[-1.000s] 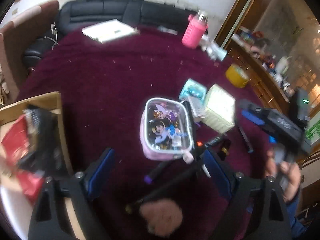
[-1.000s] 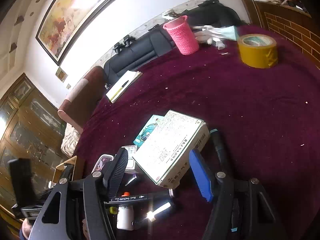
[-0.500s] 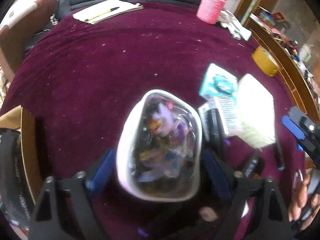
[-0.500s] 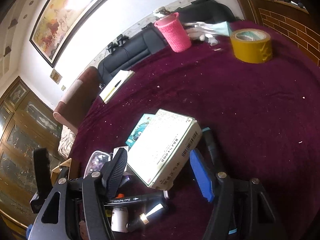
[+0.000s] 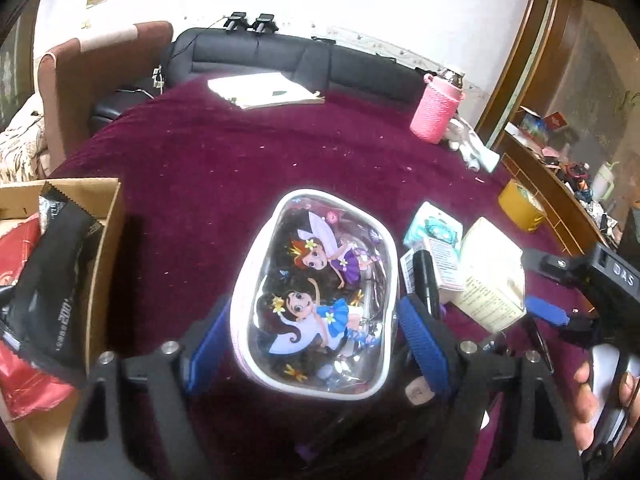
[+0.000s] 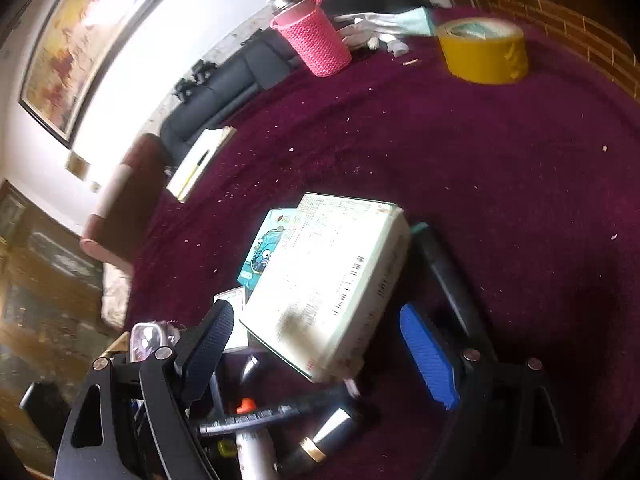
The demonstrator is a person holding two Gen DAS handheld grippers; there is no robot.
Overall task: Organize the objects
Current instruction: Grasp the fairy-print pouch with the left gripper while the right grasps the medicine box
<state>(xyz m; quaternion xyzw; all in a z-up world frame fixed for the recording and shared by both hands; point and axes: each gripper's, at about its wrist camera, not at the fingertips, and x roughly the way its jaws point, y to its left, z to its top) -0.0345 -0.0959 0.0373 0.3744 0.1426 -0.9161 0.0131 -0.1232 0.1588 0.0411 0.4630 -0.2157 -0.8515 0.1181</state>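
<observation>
My left gripper (image 5: 316, 340) is shut on a clear pouch with cartoon fairies (image 5: 320, 292) and holds it above the maroon table (image 5: 200, 168). A cardboard box (image 5: 100, 264) with black and red packets (image 5: 52, 280) sits at the left. My right gripper (image 6: 320, 348) is open, its blue pads on either side of a pale green printed box (image 6: 332, 280) without touching it. That box also shows in the left wrist view (image 5: 492, 276). Markers and tubes (image 6: 272, 420) lie under the right gripper.
A teal card pack (image 5: 434, 228) and a black marker (image 5: 426, 276) lie beside the pouch. A yellow tape roll (image 6: 484, 50), a pink bottle (image 6: 312, 36) and white gloves (image 6: 384, 26) stand at the far side. A notebook (image 5: 264, 92) lies at the back.
My left gripper closed on the fairy pouch and lifted it off the table. My right gripper moved closer around the pale green box.
</observation>
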